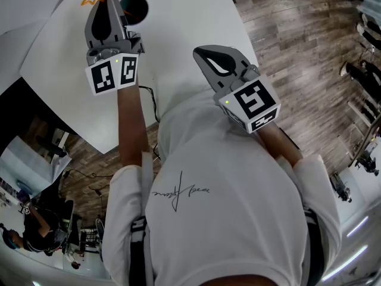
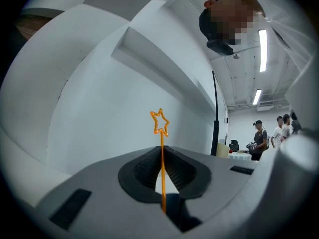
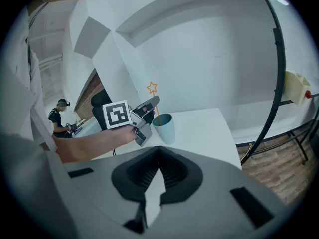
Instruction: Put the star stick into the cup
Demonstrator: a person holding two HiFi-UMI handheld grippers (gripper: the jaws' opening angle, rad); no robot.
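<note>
Wire-thin orange star stick (image 2: 161,136), outlined star uppermost, stands upright, pinched in the closed left tongs (image 2: 161,153). Its lower end is at the mouth of the smooth teal cup (image 3: 165,128) on the white counter (image 1: 178,16). Plank floor (image 1: 297,34) lies beyond. The left arm (image 1: 132,118) reaches out level. The right tongs (image 3: 159,153), closed and empty, tilt downward, well back from the cup.

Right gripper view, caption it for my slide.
Left tool holds the star stick over the teal cup.

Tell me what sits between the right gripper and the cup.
Only bare white table, seen in the right gripper view; the left gripper, holding the star stick, is left of the cup.
</note>
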